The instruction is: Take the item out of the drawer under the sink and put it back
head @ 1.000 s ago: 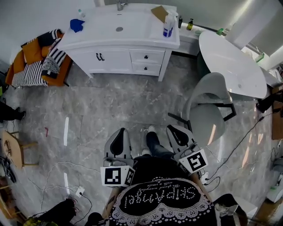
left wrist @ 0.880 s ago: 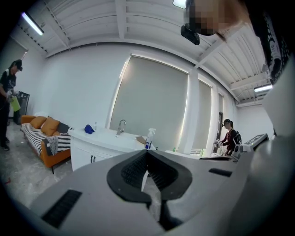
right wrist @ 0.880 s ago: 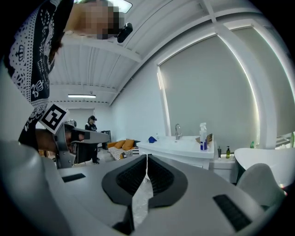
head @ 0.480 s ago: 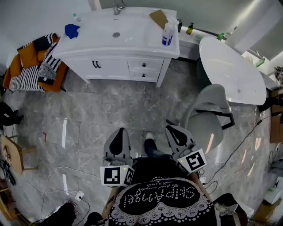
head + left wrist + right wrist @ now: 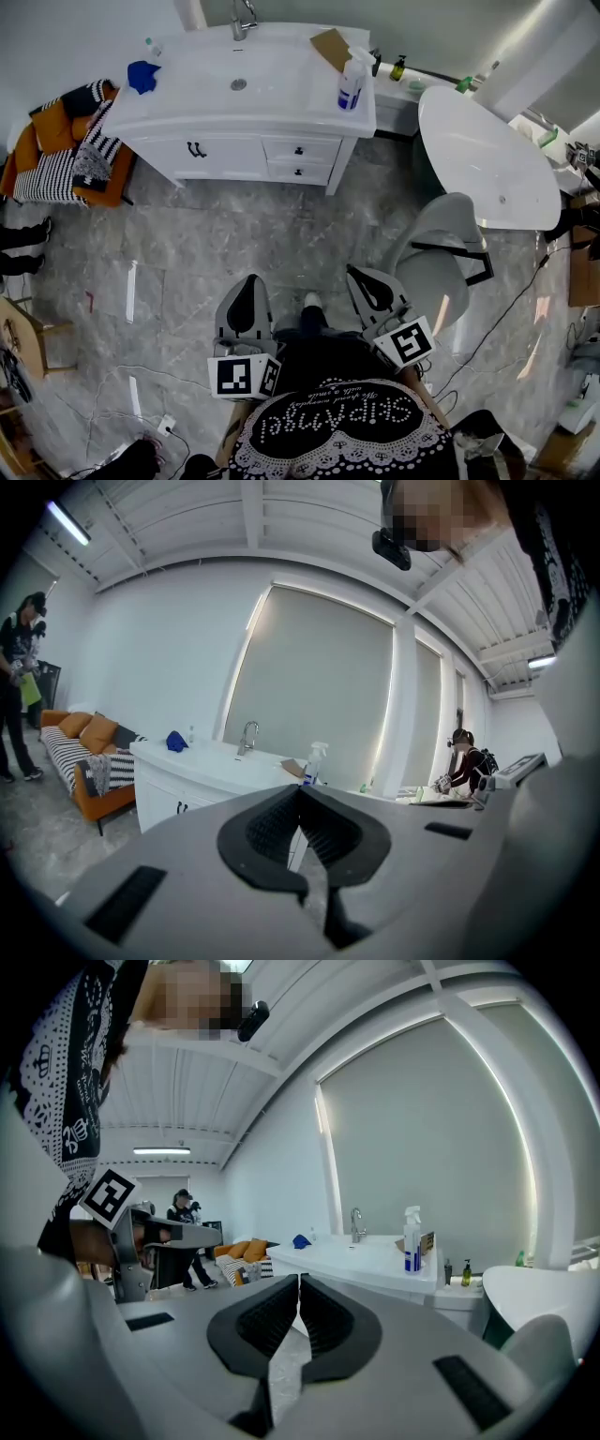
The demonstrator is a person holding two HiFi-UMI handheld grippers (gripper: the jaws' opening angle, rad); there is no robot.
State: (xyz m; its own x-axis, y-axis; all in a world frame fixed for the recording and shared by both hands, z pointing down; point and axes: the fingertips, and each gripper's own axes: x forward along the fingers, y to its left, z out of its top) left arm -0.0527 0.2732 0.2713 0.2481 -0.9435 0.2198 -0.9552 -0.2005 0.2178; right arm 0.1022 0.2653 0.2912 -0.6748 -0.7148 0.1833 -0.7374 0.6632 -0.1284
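Both grey hand-held grippers, the left gripper point(image 5: 251, 281) and the right gripper point(image 5: 356, 274), have their jaws squeezed together with nothing in them, held near over the grey marble floor point(image 5: 234, 234). At the far side is the white sink vanity cabinet point(image 5: 225, 150). Its two small white drawers point(image 5: 300, 150) are closed, so the item can't be seen, and a white spray bottle with a blue label point(image 5: 351, 86) stands on the counter's right end.

Two white drawers point(image 5: 317, 151) w/ black knobs point(image 5: 299, 150) under sink point(image 5: 277, 67) — both shut.

Grey marble floor point(image 5: 244, 234), orange sofa point(image 5: 49, 129), white round table point(image 5: 478, 150), grey chair point(image 5: 441, 239)
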